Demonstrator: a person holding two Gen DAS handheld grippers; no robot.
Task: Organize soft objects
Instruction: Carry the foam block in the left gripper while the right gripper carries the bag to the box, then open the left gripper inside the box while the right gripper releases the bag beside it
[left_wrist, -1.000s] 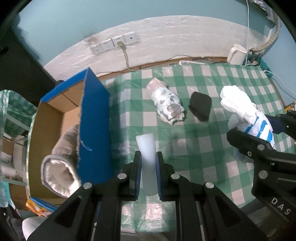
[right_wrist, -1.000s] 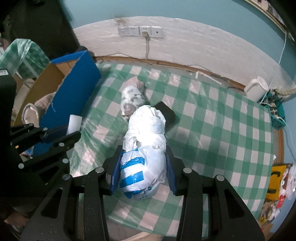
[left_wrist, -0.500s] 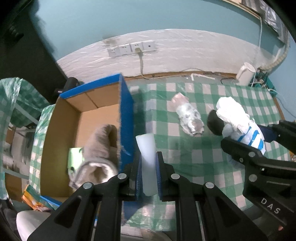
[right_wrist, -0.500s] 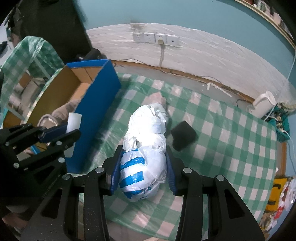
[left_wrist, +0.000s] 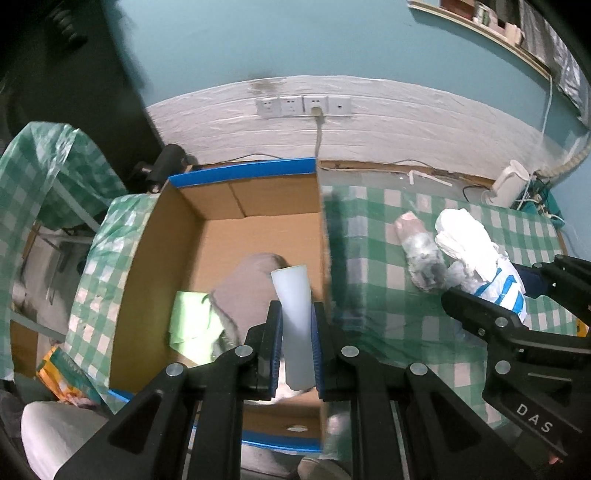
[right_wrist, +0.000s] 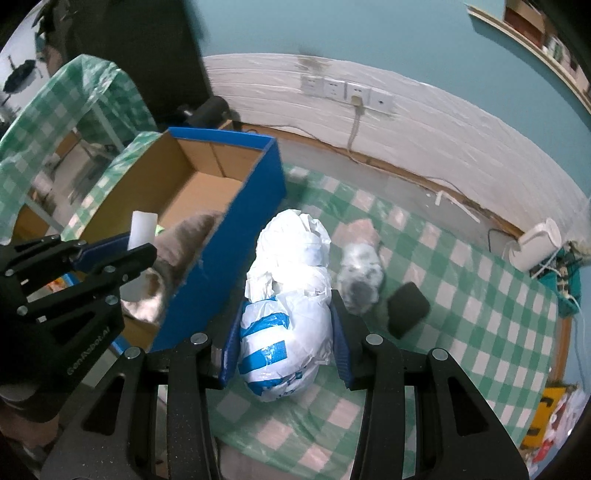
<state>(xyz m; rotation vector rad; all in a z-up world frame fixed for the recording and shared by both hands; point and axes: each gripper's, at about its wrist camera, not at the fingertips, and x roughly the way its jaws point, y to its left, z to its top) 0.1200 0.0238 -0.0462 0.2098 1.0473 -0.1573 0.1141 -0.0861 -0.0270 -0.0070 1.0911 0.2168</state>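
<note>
At the bottom of the left wrist view the left gripper (left_wrist: 297, 341) has its fingers closed narrow on a pale white tube (left_wrist: 293, 314), which stands up at the frame's centre over the open cardboard box (left_wrist: 258, 203). At the bottom centre of the right wrist view the right gripper (right_wrist: 284, 341) has its fingers spread wide around a white plastic bag bundle with blue stripes (right_wrist: 291, 295), gripping it on both sides above the green checked tabletop (right_wrist: 480, 295).

Inside the box, just beyond the tube, lie a grey rolled towel (left_wrist: 243, 291) and a light green cloth (left_wrist: 188, 321). The box's blue outer wall (right_wrist: 229, 258) stands between the bundle and the towel in the right wrist view.

Right of centre in that view, a mottled grey wrapped bundle (right_wrist: 360, 273) lies on the tabletop just beside the bag, and a black pad (right_wrist: 408, 308) lies near it, lower right. Farther back, a white kettle (right_wrist: 539, 245) sits at the right edge, and a row of wall sockets (right_wrist: 345, 90) with one plug in sits at the top centre.

"DAS" is printed on the right gripper's body in the left view's lower right corner; lettering on the left gripper's body at the right view's left edge is too blurred to read.

The black pad shows only in the right wrist view; the green cloth shows clearly only in the left.
</note>
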